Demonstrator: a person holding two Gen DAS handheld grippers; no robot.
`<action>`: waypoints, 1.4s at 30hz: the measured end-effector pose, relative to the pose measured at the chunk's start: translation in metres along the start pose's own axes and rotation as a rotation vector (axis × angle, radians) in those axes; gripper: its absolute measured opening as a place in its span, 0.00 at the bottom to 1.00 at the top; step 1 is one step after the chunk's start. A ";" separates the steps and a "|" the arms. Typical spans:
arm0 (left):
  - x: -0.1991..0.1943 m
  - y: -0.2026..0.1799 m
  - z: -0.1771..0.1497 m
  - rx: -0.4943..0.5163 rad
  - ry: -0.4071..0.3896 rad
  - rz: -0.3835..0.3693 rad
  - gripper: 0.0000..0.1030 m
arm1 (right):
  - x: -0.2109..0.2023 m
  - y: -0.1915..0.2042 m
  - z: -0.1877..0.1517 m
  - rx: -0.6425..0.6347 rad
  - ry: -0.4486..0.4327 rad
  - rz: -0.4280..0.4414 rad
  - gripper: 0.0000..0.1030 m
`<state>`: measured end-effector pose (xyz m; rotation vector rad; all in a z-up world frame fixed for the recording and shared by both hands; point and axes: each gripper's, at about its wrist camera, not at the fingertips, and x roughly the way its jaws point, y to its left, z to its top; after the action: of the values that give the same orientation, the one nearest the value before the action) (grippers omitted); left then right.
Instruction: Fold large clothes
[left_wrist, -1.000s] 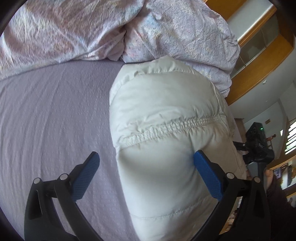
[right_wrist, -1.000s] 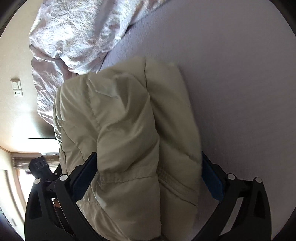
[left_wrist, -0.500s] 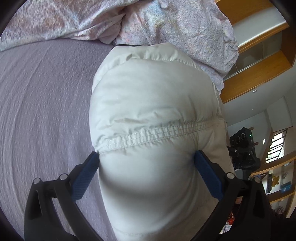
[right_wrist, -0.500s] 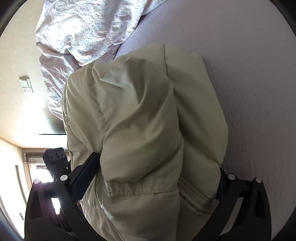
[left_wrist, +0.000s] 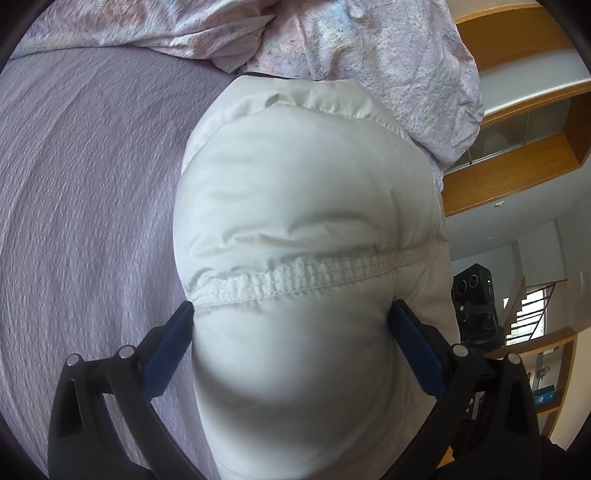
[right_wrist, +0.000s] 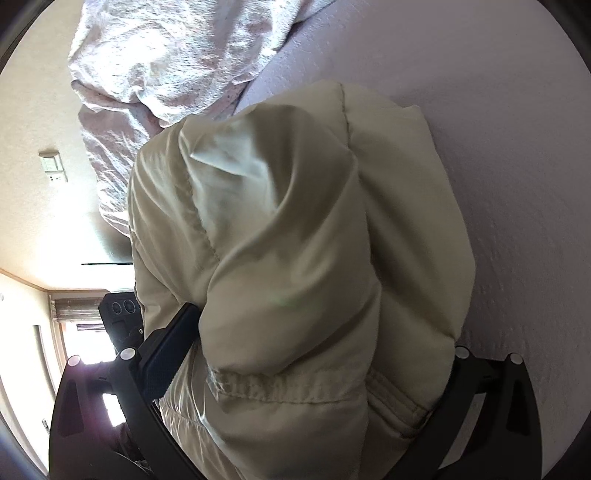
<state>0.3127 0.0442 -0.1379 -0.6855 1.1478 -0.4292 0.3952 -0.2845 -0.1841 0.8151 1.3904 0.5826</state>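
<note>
A puffy cream down jacket (left_wrist: 306, 184) lies bundled on the lilac bed sheet (left_wrist: 92, 184). An elastic gathered seam crosses it level with my left fingertips. My left gripper (left_wrist: 291, 306) stands open at full width, and the jacket's bulk fills the gap and touches both blue pads. In the right wrist view the same jacket (right_wrist: 295, 221) shows folded layers and a stitched hem near the camera. My right gripper (right_wrist: 314, 321) is also open wide around it. Its left finger (right_wrist: 173, 343) presses the jacket's side, and its right finger is hidden under the fabric.
A crumpled pale pink duvet (left_wrist: 369, 55) (right_wrist: 166, 55) is heaped just beyond the jacket. Bare sheet (right_wrist: 517, 147) lies beside the jacket. Wooden shelves (left_wrist: 517, 110) and a black two-lens device (left_wrist: 471, 288) stand past the bed's edge.
Both grippers have pushed forward over the jacket. It sat off to the right of my left fingers and now fills the gap between them. Finger spacing has not changed.
</note>
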 end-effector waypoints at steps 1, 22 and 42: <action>-0.002 -0.001 0.000 -0.002 0.000 -0.003 0.96 | -0.001 0.001 -0.001 -0.009 -0.006 0.008 0.96; -0.096 0.038 0.052 -0.078 -0.173 0.028 0.77 | 0.056 0.103 0.044 -0.181 -0.010 0.189 0.55; -0.090 0.061 0.081 -0.031 -0.247 0.252 0.86 | 0.075 0.105 0.030 -0.135 -0.029 -0.008 0.78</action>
<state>0.3529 0.1680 -0.0990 -0.5928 0.9920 -0.1092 0.4445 -0.1670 -0.1482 0.7069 1.3127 0.6489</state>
